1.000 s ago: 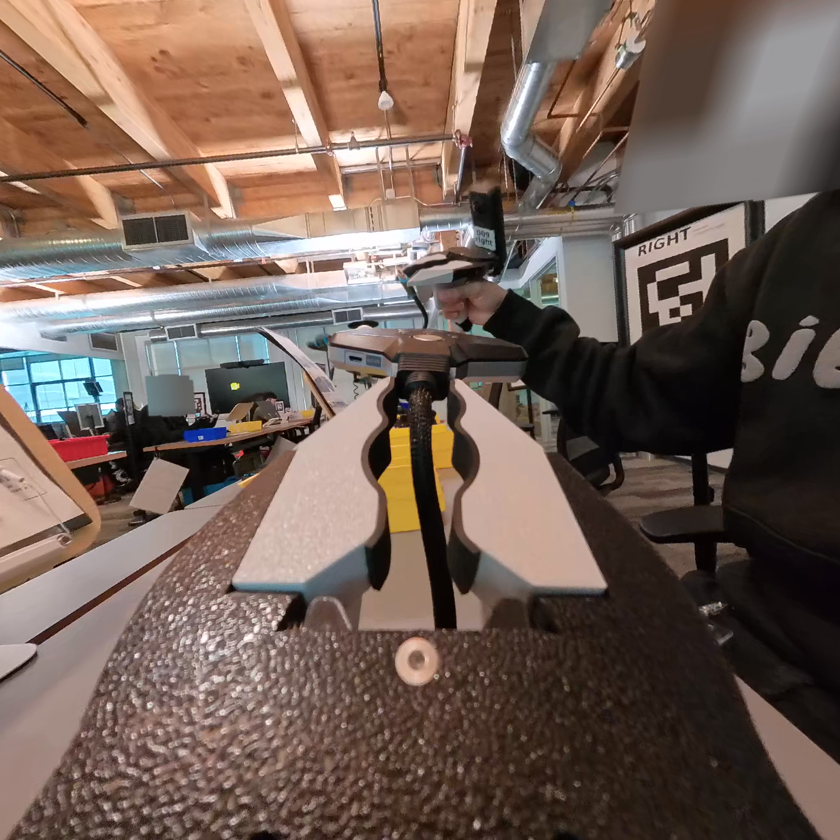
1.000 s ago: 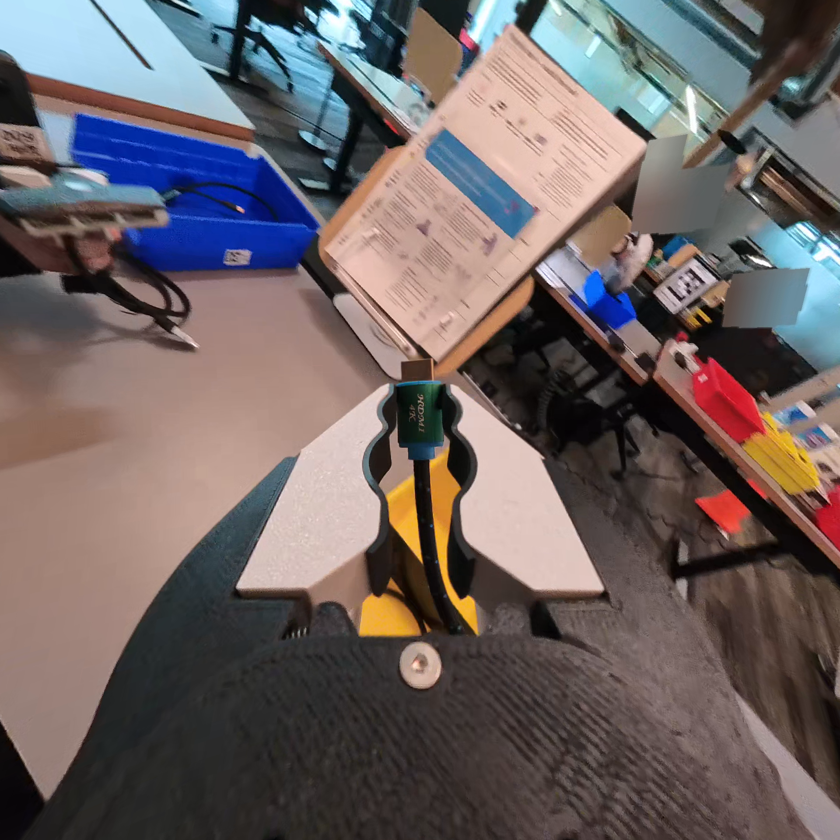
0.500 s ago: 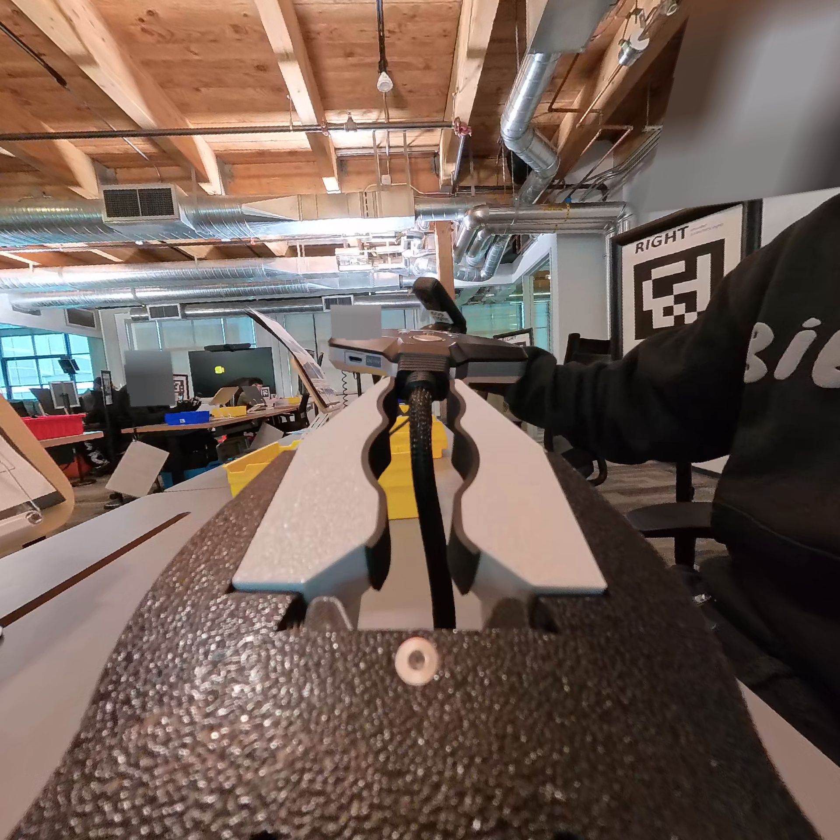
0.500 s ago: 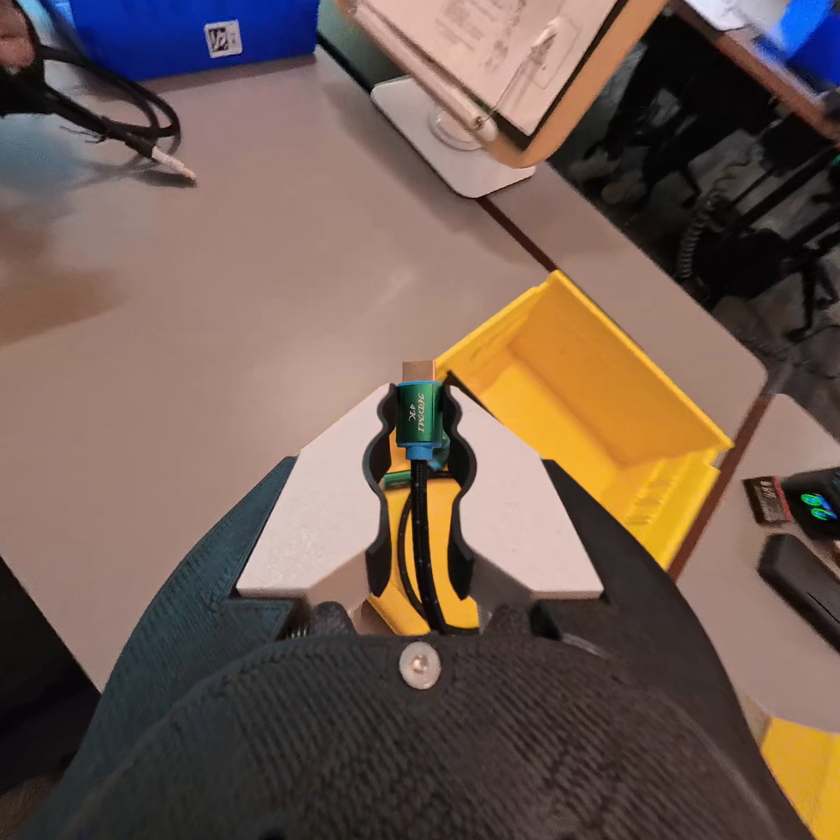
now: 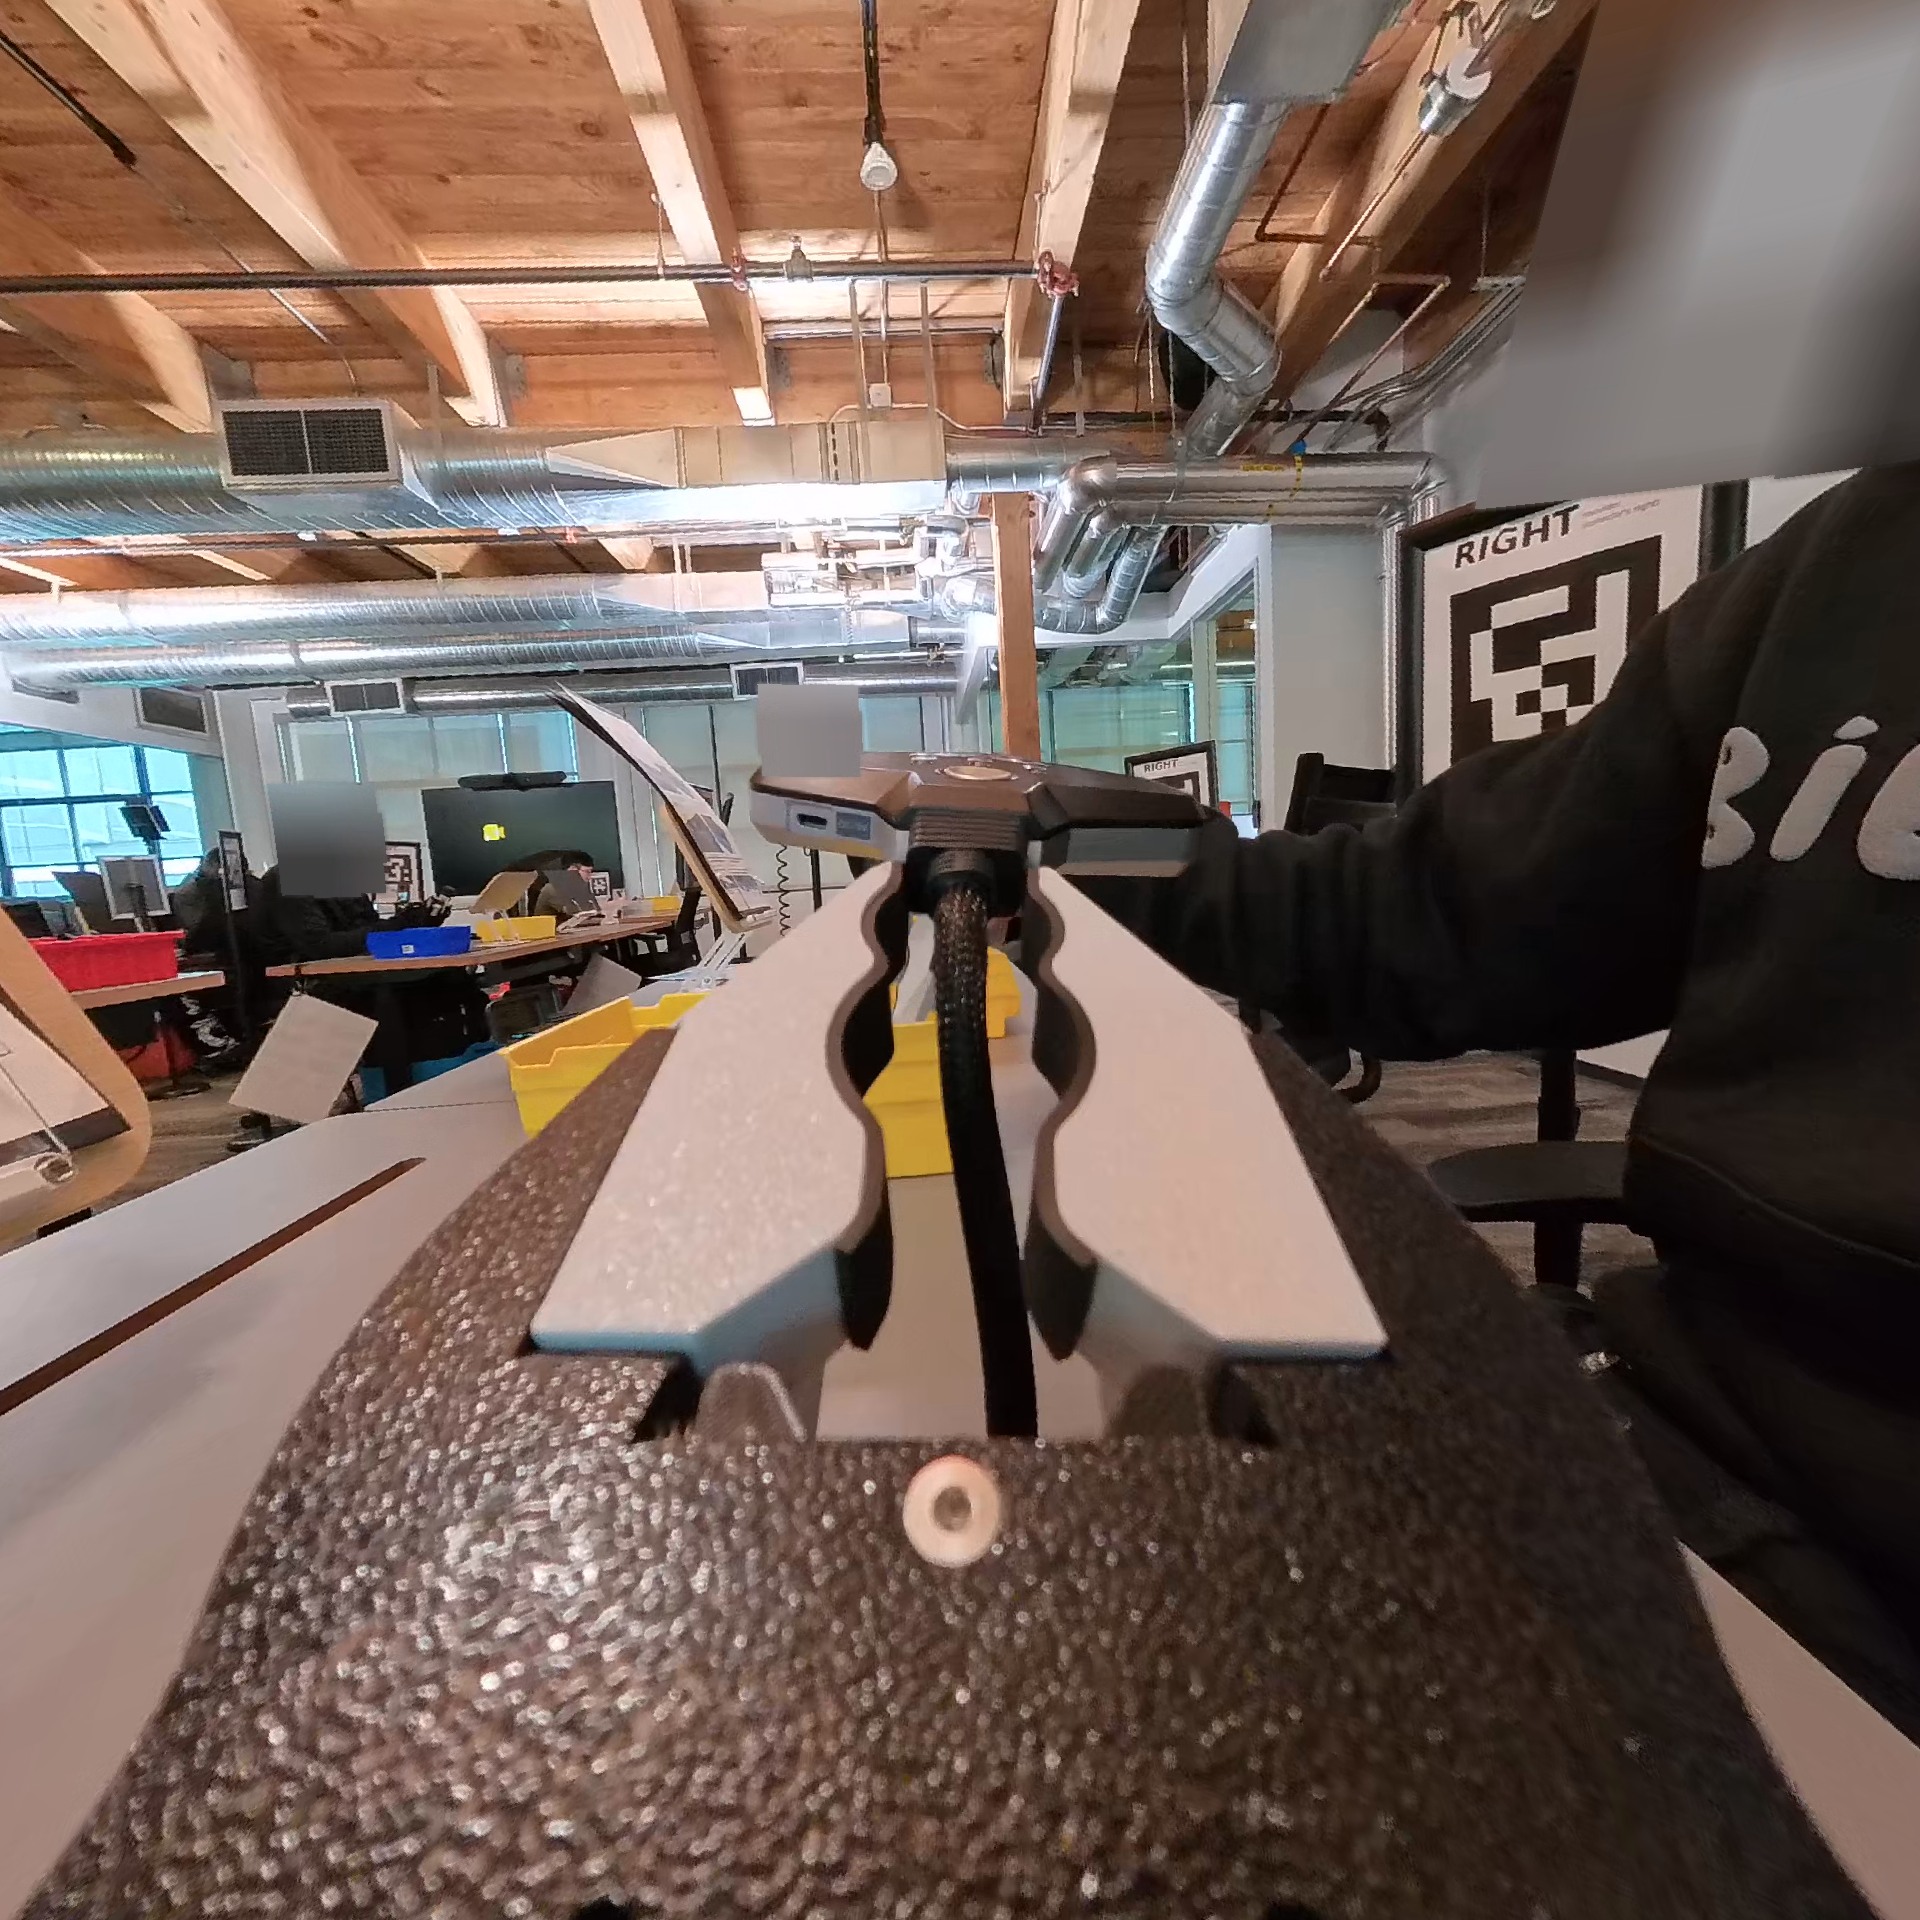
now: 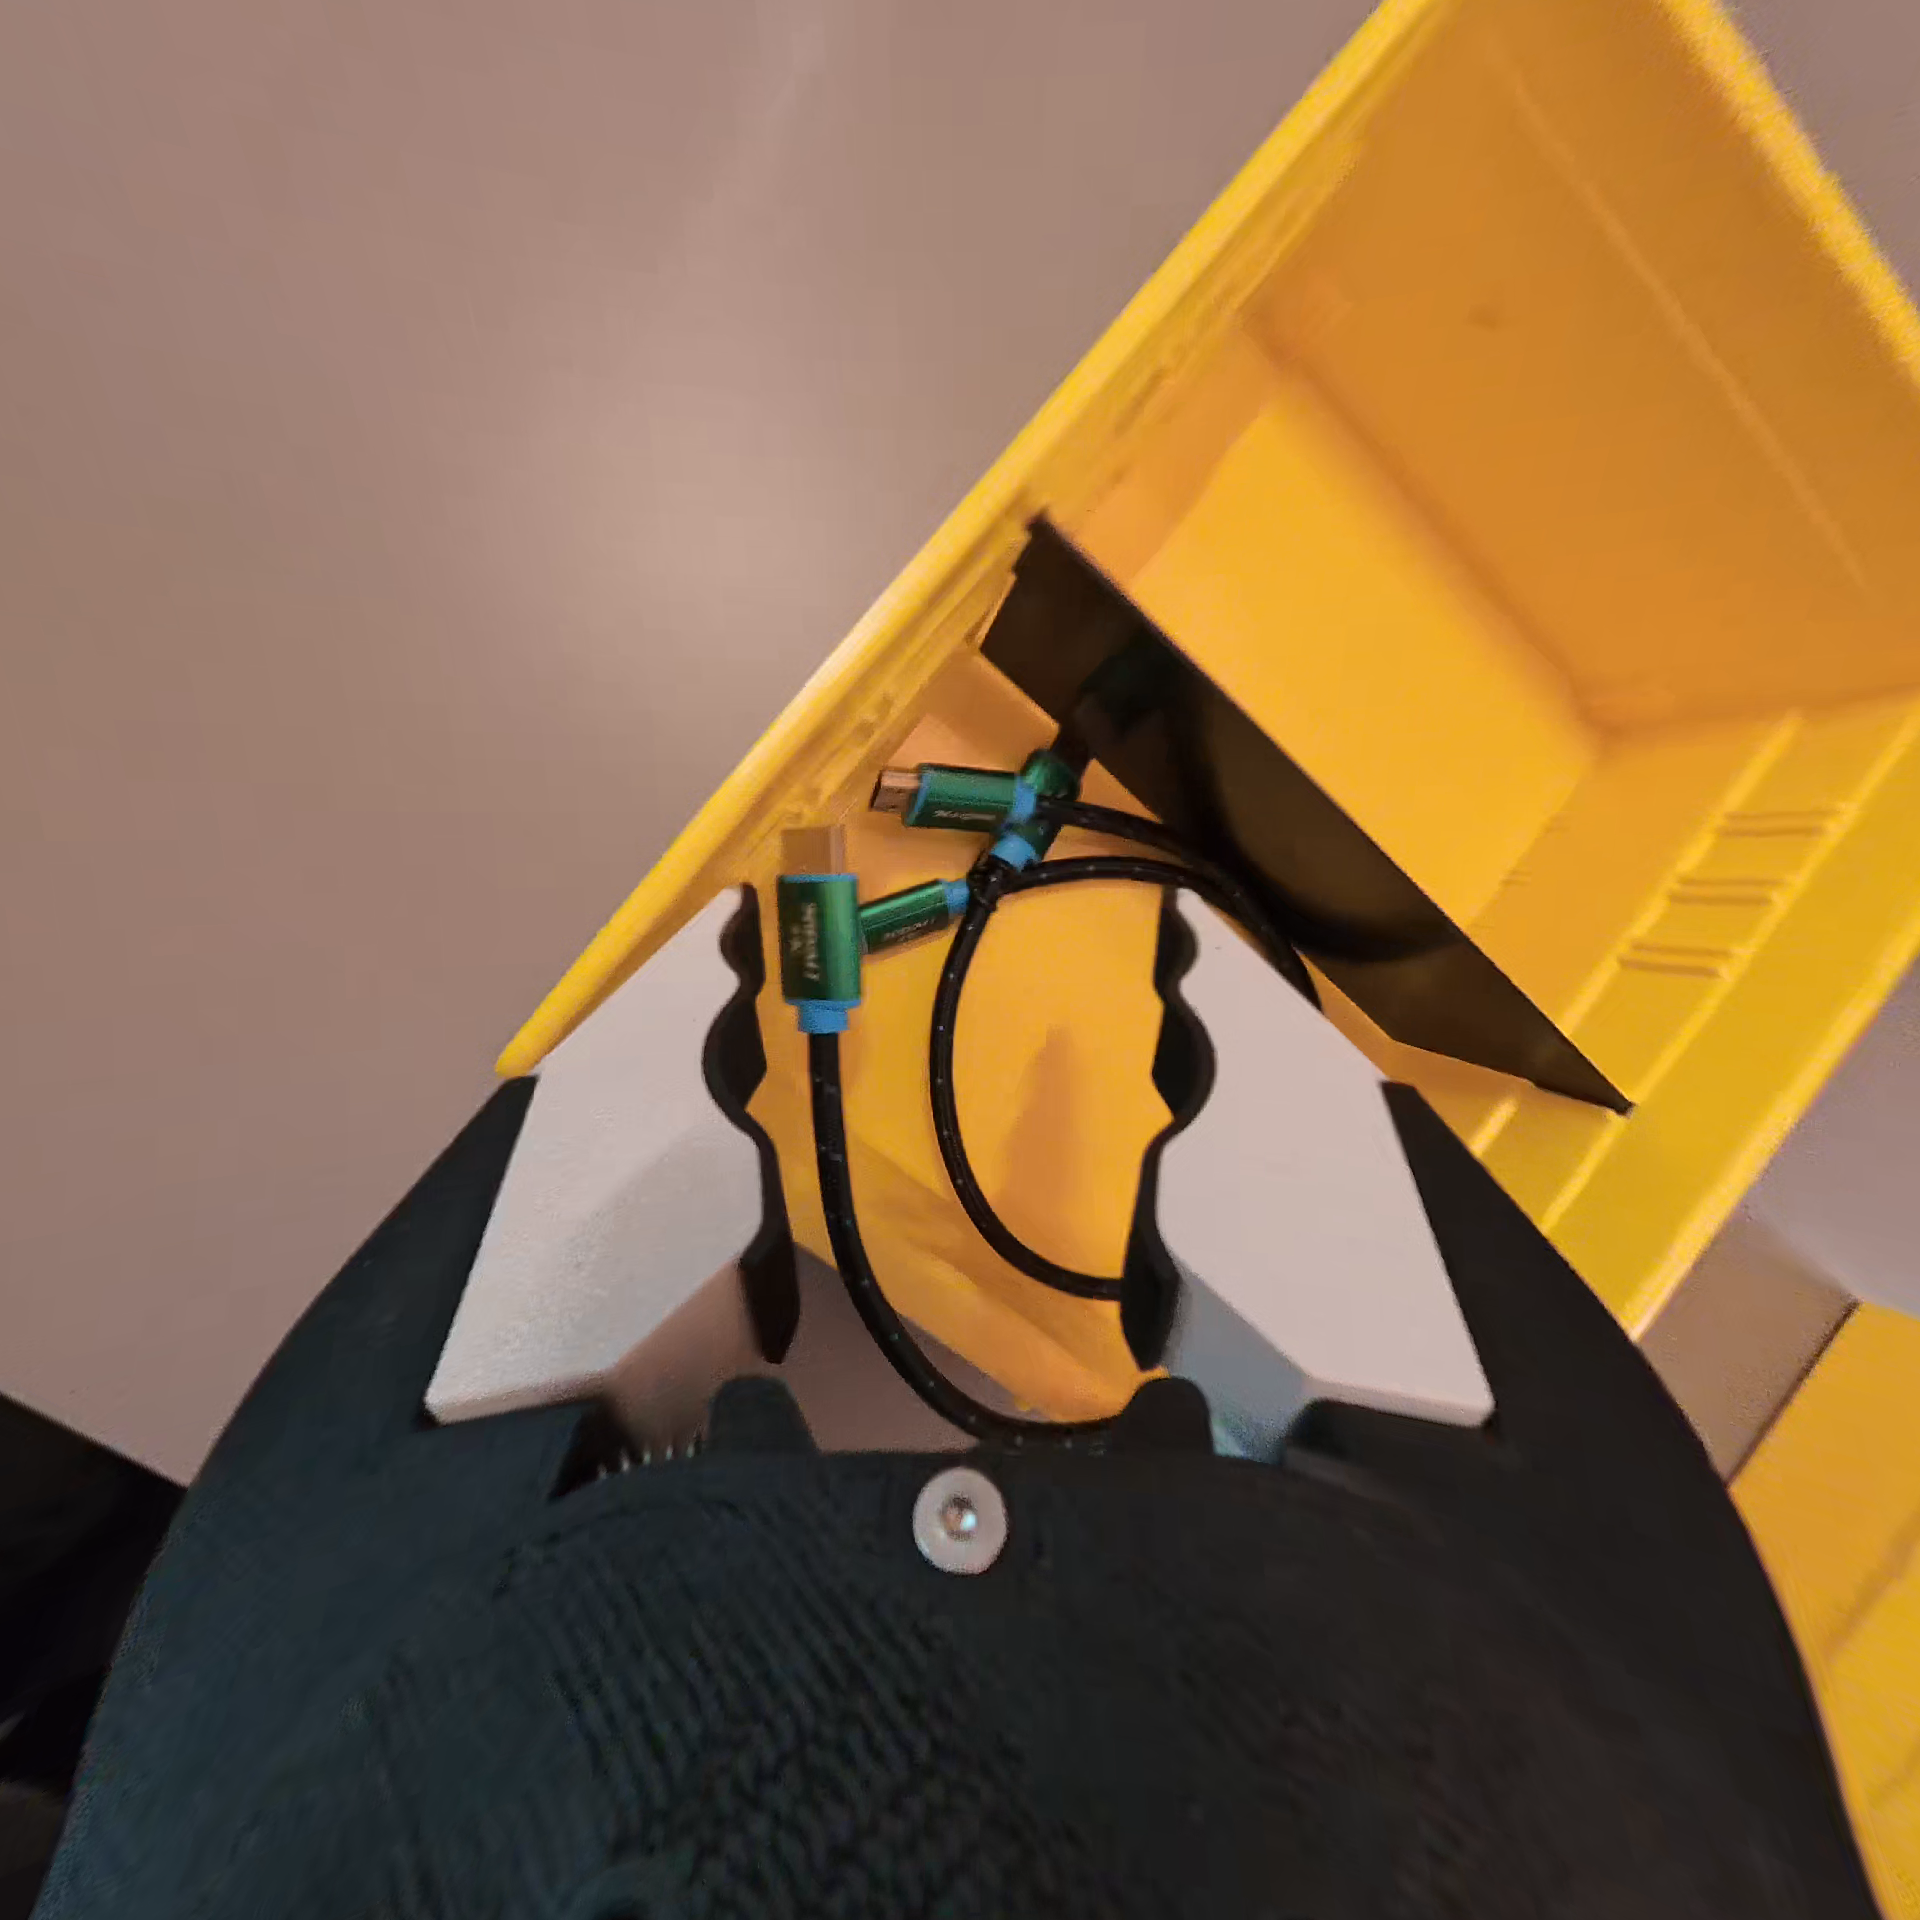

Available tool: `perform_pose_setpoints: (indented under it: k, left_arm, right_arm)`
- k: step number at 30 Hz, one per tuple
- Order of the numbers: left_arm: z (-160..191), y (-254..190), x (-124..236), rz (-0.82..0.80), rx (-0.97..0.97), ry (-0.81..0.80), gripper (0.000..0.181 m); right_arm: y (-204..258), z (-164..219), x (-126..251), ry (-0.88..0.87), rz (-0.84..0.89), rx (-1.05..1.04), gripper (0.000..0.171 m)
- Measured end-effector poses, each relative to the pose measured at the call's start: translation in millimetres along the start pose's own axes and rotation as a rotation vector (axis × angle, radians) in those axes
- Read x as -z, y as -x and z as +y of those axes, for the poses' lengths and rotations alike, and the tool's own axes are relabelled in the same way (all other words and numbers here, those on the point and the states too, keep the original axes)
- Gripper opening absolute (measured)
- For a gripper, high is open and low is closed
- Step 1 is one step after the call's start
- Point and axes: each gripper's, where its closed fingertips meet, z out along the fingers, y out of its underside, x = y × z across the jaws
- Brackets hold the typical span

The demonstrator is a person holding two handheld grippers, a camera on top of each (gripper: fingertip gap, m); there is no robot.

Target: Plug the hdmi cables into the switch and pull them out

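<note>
- Two tools show, one per wrist view.
- Left tool [image 5: 961, 914]: its fingers [image 5: 748, 1132] stand narrow, closed on a black braided cable [image 5: 971, 1049] that runs back between them.
- Just past that tool's tips, the cable's end meets the switch [image 5: 977, 795], a flat grey and black box held level in the air.
- Beyond and below the left tool's tips sits a yellow bin [image 5: 914, 1081] on the grey tabletop [image 5: 135, 1455]; a dark sleeve [image 5: 1455, 904] reaches in from its right.
- Right tool [image 6: 951, 935]: spread wide, gripping nothing.
- Between and just ahead of its fingers lie hdmi cables [image 6: 966, 1091] with green plugs [image 6: 821, 951] inside the yellow bin [image 6: 1455, 540]; one plug lies just beside the left finger, whether touching I cannot tell.
- A black flat sheet [image 6: 1299, 831] leans in the bin ahead of the right tool.
</note>
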Motion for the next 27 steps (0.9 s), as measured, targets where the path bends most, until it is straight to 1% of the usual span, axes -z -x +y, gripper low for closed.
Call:
perform_pose_setpoints:
  k: [1,4,6,7,8,9,10,11,12,13,15,16,17,18,20,21,22,23,24,26,27]
  left_arm:
    - [0.3,-0.1,-0.4,0.000,0.000,0.002,0.019]
    - [2.7,-1.3,-2.1,0.008,0.004,0.012,0.019]
    - [4.5,-2.0,-3.6,0.012,0.006,0.020,0.019]
    - [5.4,-2.6,-4.8,0.014,0.004,0.027,0.019]
    - [6.0,-3.3,-6.4,0.015,-0.001,0.033,0.019]
    - [6.4,-4.6,-8.7,0.017,-0.008,0.040,0.019]
    - [6.8,-6.6,-11.9,0.022,-0.017,0.048,0.019]
    - [7.8,-9.0,-15.8,0.026,-0.031,0.059,0.019]
    - [9.7,-11.9,-20.2,0.029,-0.051,0.076,0.019]
    - [12.5,-15.5,-24.8,0.035,-0.076,0.100,0.019]
    - [20.1,-22.9,-33.6,0.057,-0.129,0.147,0.019]
    - [24.9,-25.5,-36.9,0.068,-0.141,0.167,0.019]
    - [29.8,-28.2,-39.4,0.080,-0.149,0.186,0.019]
    - [34.0,-31.4,-41.5,0.094,-0.163,0.203,0.019]
    - [39.9,-36.5,-45.3,0.113,-0.197,0.235,0.019]
    - [41.9,-37.3,-47.0,0.112,-0.213,0.249,0.018]
    - [43.7,-37.5,-48.5,0.109,-0.227,0.260,0.018]
    - [45.5,-38.0,-49.8,0.109,-0.237,0.271,0.018]
    - [47.2,-38.3,-50.8,0.108,-0.245,0.281,0.019]
    - [47.2,-37.3,-52.4,0.096,-0.257,0.283,0.018]
    - [46.4,-36.3,-52.5,0.088,-0.262,0.284,0.018]
  right_arm:
    - [-3.2,-3.1,7.3,-0.034,-0.001,-0.034,0.081]
    - [-9.0,-8.0,29.9,-0.102,0.013,-0.096,0.104]
    - [-5.5,-11.3,44.6,-0.132,0.026,-0.125,0.113]
    - [2.5,-19.0,51.8,-0.171,0.007,-0.148,0.115]
    - [17.3,-34.9,59.2,-0.252,-0.047,-0.190,0.118]
    - [42.8,-58.9,68.3,-0.370,-0.167,-0.250,0.122]
    - [78.2,-84.5,80.7,-0.489,-0.348,-0.300,0.122]
    - [114.5,-104.4,93.0,-0.567,-0.537,-0.338,0.113]
    - [146.4,-118.3,100.4,-0.598,-0.699,-0.382,0.103]
    - [173.4,-129.5,103.1,-0.600,-0.836,-0.441,0.096]
    - [219.8,-147.6,108.6,-0.575,-1.110,-0.562,0.100]
    - [238.0,-153.4,110.4,-0.543,-1.228,-0.603,0.096]
    - [251.4,-158.1,108.3,-0.515,-1.298,-0.625,0.090]
    - [261.7,-160.8,102.8,-0.489,-1.326,-0.627,0.086]
    - [276.9,-163.1,93.4,-0.441,-1.357,-0.610,0.085]
    - [281.9,-164.8,92.2,-0.433,-1.378,-0.608,0.080]
    - [286.8,-165.6,91.0,-0.419,-1.392,-0.603,0.072]
    - [289.3,-168.0,90.2,-0.422,-1.396,-0.602,0.059]
    - [289.9,-171.3,89.0,-0.436,-1.388,-0.609,0.043]
    - [285.8,-177.0,81.1,-0.464,-1.337,-0.640,0.024]
    - [284.5,-178.5,79.6,-0.472,-1.337,-0.657,0.021]
